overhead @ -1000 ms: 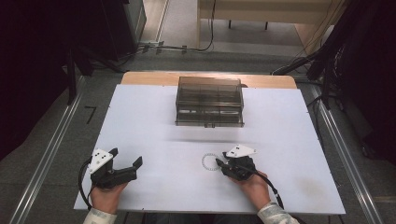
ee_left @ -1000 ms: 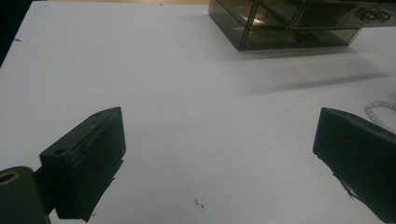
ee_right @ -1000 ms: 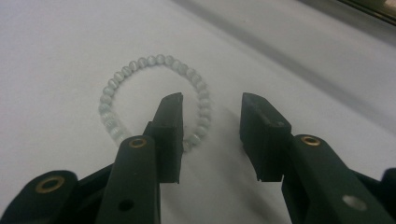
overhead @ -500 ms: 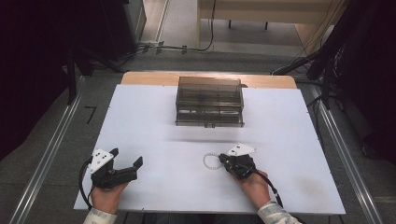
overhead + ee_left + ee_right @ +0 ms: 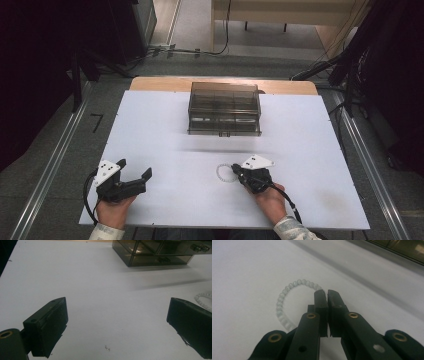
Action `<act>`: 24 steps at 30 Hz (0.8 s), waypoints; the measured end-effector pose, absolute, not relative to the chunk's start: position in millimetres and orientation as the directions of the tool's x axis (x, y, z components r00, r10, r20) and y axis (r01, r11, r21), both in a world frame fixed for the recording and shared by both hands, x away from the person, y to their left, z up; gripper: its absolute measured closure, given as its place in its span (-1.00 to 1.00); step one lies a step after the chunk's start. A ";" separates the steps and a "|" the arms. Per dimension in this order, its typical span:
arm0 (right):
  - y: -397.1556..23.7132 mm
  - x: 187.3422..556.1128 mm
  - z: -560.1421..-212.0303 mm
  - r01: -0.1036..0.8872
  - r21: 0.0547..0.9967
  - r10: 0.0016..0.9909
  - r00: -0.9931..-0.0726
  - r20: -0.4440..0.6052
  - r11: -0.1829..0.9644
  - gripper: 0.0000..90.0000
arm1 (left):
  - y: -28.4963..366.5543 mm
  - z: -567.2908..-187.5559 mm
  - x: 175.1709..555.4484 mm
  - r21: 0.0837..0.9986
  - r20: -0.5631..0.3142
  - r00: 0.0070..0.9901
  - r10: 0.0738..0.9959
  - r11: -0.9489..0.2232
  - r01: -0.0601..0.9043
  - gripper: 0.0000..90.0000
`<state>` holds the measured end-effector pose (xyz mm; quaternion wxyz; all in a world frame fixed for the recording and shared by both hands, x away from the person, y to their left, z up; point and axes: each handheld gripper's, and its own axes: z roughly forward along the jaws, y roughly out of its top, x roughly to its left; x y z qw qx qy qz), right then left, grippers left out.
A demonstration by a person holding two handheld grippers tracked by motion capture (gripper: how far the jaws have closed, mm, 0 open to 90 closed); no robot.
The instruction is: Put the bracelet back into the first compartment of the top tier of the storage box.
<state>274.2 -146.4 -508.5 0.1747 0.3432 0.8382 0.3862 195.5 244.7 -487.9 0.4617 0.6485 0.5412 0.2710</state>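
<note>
R gripper (image 5: 327, 293) jaws just closed, pads together at bead bracelet (image 5: 284, 303) edge; prob. pinching it, contact hidden. Bracelet lies on white table (image 5: 165, 130), near front. L gripper (image 5: 134, 176) wide open, nothing between. Drawer box (image 5: 224, 108) well behind.

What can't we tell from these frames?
- Bracelet: right gripper view, the near-right arc is hidden by the right gripper; whether a bead is pinched is unclear.
- Drawer box: high view, contents too small and dark.
- Left gripper view: box cut off by the top edge.
</note>
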 end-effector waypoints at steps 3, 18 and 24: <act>-145.6 273.4 -500.7 0.436 0.785 0.709 -0.705 -0.006 0.440 0.89 | 244.4 -487.9 195.5 0.893 -0.148 0.268 0.952 0.012 0.451 -0.91; -143.9 276.2 -478.3 0.405 0.832 0.701 -0.712 0.026 0.380 0.89 | 244.7 -488.0 196.0 0.892 -0.149 0.265 0.953 0.014 0.451 -0.91; -139.7 279.0 -469.9 0.389 0.846 0.696 -0.717 0.030 0.364 0.89 | 244.6 -487.9 196.0 0.893 -0.148 0.266 0.953 0.013 0.451 -0.91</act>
